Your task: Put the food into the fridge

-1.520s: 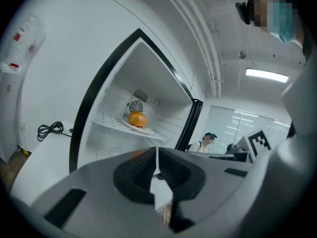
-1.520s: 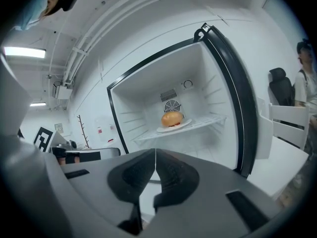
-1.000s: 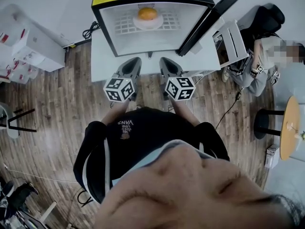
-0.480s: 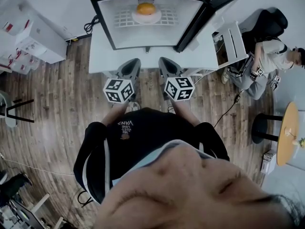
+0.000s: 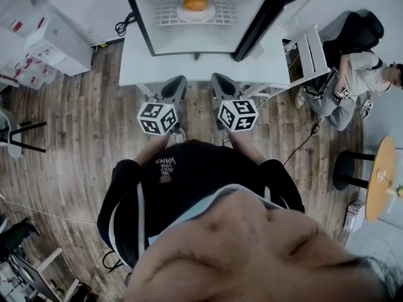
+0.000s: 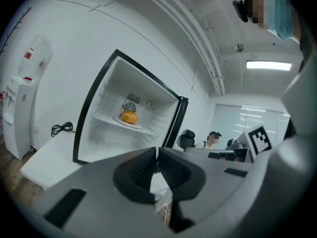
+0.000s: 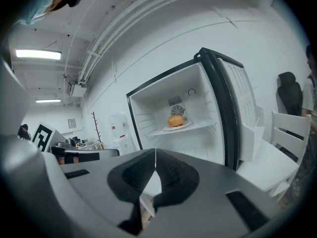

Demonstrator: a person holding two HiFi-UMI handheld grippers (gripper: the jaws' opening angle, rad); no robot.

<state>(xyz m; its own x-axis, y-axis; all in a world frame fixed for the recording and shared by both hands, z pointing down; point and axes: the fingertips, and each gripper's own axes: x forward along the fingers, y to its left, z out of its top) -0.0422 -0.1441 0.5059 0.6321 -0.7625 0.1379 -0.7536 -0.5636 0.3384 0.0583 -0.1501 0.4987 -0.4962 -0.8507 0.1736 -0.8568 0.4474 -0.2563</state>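
Note:
A small black-framed fridge (image 5: 195, 46) stands open on a white table (image 5: 138, 68), its door (image 5: 277, 14) swung to the right. An orange bun-like food (image 5: 195, 3) lies on a white plate (image 5: 196, 14) on the fridge's wire shelf; it also shows as the food (image 6: 129, 117) and the food (image 7: 176, 120). My left gripper (image 5: 173, 88) and right gripper (image 5: 221, 85) hang side by side in front of the table, well short of the fridge. The left gripper (image 6: 157, 151) and right gripper (image 7: 155, 155) are both shut with nothing between the jaws.
A seated person (image 5: 352, 80) is at the right beside a white chair (image 5: 308, 52). A round wooden side table (image 5: 381, 168) stands farther right. White boxes (image 5: 44, 43) sit at the left on the wood floor. A black cable (image 5: 123, 25) lies by the fridge.
Both grippers and the view have drawn back from the fridge, which now sits higher in the head view. The jaws stay shut and the food has not moved.

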